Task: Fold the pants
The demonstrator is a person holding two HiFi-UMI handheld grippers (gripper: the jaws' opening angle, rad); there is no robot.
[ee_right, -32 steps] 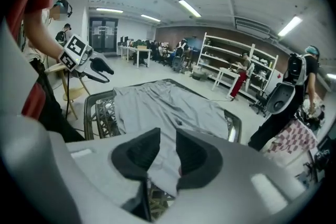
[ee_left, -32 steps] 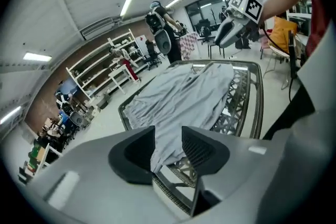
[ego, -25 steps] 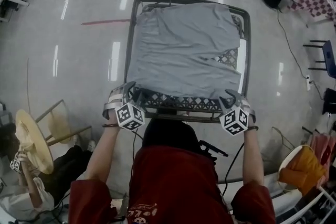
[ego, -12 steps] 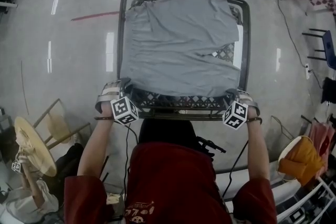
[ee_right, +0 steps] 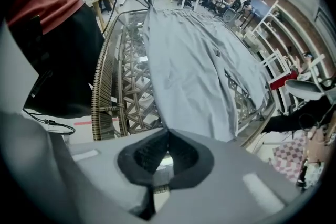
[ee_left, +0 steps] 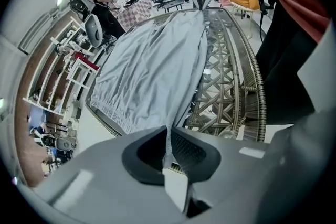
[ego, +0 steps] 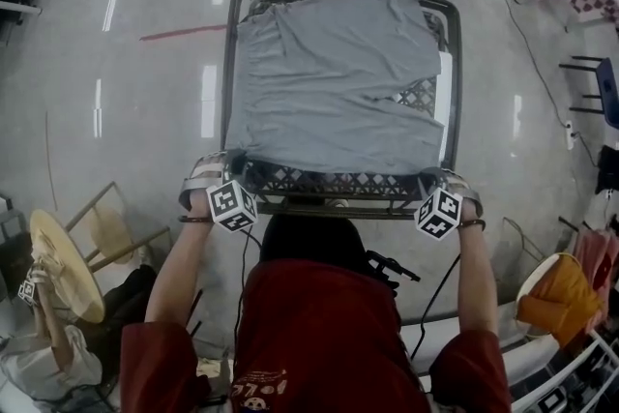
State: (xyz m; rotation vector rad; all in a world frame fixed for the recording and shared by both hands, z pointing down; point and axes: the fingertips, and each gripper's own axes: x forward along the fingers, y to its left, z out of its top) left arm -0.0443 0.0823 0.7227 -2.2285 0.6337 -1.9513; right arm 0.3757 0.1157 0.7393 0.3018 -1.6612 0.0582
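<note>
Left gripper (ego: 230, 164) and right gripper (ego: 432, 179) lower, jaws just clenched on pants (ego: 329, 82) corners (near edge)

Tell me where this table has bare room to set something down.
Bare table shows as a strip along the near rim, between the left tool and right tool, both just closed on the pants, plus a small wedge by the right rim. The pants crowd everything else.

A dark wicker-lattice, glass-topped table (ego: 329, 181) spans between and beyond the left gripper (ego: 226, 162) and right gripper (ego: 431, 175), a red floor stripe (ego: 179, 34) lies far ahead of the left, and an orange-cushioned chair (ego: 551, 305) stands behind the right.
</note>
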